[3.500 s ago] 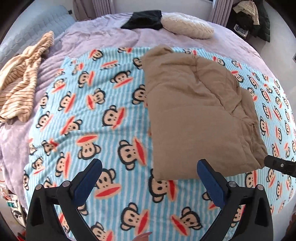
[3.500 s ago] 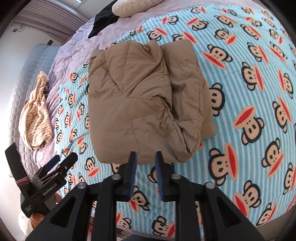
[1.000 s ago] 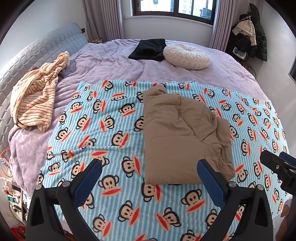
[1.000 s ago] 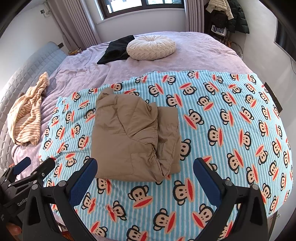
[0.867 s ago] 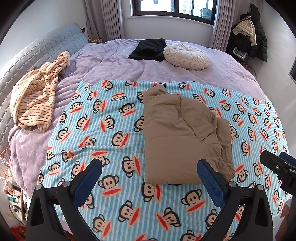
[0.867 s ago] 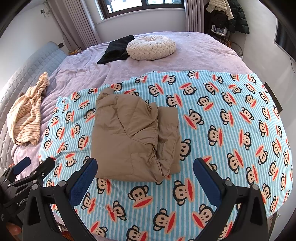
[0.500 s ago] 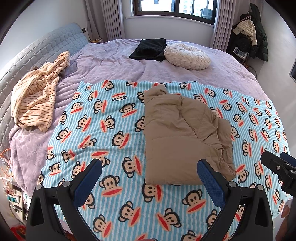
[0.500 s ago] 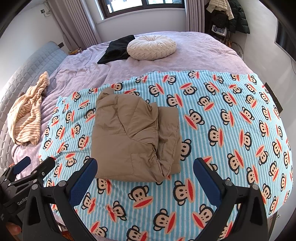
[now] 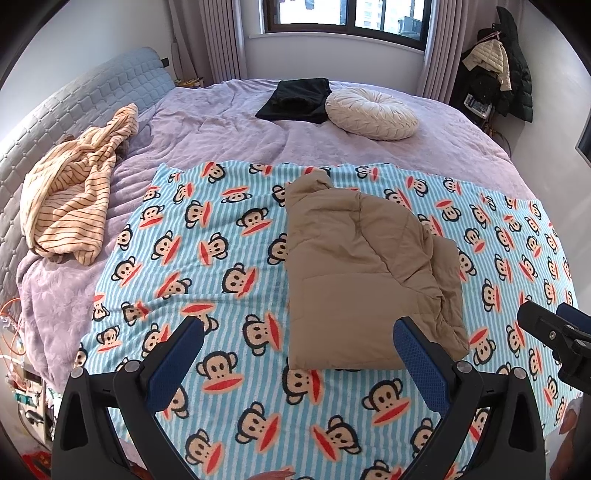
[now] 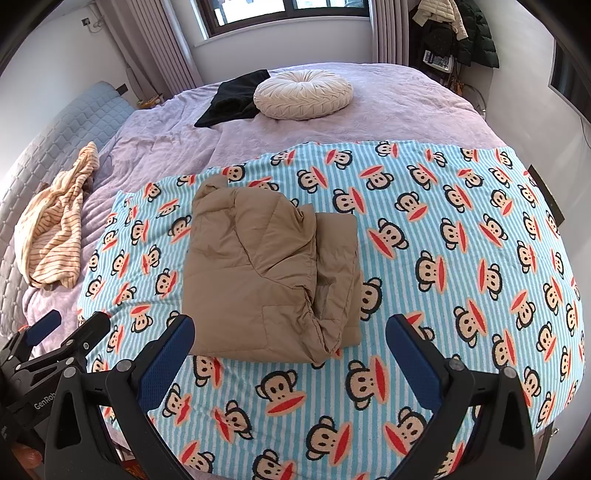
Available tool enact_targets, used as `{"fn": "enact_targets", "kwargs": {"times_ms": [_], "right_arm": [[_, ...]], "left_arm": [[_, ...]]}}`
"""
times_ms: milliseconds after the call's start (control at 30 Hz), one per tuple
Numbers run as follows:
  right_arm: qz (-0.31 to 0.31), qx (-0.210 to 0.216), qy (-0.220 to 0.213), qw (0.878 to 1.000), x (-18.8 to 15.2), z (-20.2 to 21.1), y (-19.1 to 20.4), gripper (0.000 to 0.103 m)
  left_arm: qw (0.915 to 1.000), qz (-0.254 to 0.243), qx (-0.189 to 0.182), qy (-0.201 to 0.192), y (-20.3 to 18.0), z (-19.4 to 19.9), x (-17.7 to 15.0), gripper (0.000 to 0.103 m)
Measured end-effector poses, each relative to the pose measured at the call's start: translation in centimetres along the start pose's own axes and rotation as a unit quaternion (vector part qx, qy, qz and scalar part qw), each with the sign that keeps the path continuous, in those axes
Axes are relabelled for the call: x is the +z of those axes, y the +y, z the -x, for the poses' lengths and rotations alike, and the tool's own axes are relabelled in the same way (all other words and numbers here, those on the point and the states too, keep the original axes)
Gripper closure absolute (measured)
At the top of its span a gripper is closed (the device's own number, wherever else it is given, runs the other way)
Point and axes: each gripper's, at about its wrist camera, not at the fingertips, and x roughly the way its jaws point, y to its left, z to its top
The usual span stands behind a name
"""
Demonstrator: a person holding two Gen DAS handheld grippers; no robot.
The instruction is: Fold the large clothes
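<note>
The tan padded jacket [image 9: 365,284] is lying folded into a thick rectangle on the monkey-print blanket [image 9: 207,266], near the foot of the bed [image 9: 436,147]. Both tools are hanging back from it over the blanket's near edge: the left gripper [image 9: 295,354] is showing its fingers spread wide with nothing between them, and the right gripper [image 10: 290,352] is doing the same. The fold is looking finished to me, though one side is bunching into a loose lip where the layers are overlapping, and I cannot say from here whether a sleeve is tucked inside. The next move is probably calling for a tidy of that ragged edge, or for picking another garment.

A striped cream garment [image 9: 70,210] is sprawling by the quilted headboard [image 9: 85,99], well apart from the jacket. A round cream cushion [image 10: 303,94] and a black folded cloth [image 10: 232,99] are sitting on the far lilac cover, under the window [image 9: 343,14]. Coats [image 9: 502,66] are hanging in the corner.
</note>
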Motion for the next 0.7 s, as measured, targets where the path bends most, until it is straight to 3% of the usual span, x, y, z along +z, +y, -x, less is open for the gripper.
{"fn": "enact_targets", "kwargs": {"times_ms": [700], "right_arm": [[0.0,0.0,0.0,1.0,-0.05,-0.01,0.06,0.0]], "left_arm": [[0.9999,0.01,0.004,-0.006,-0.14,0.37,-0.15,0.0]]}}
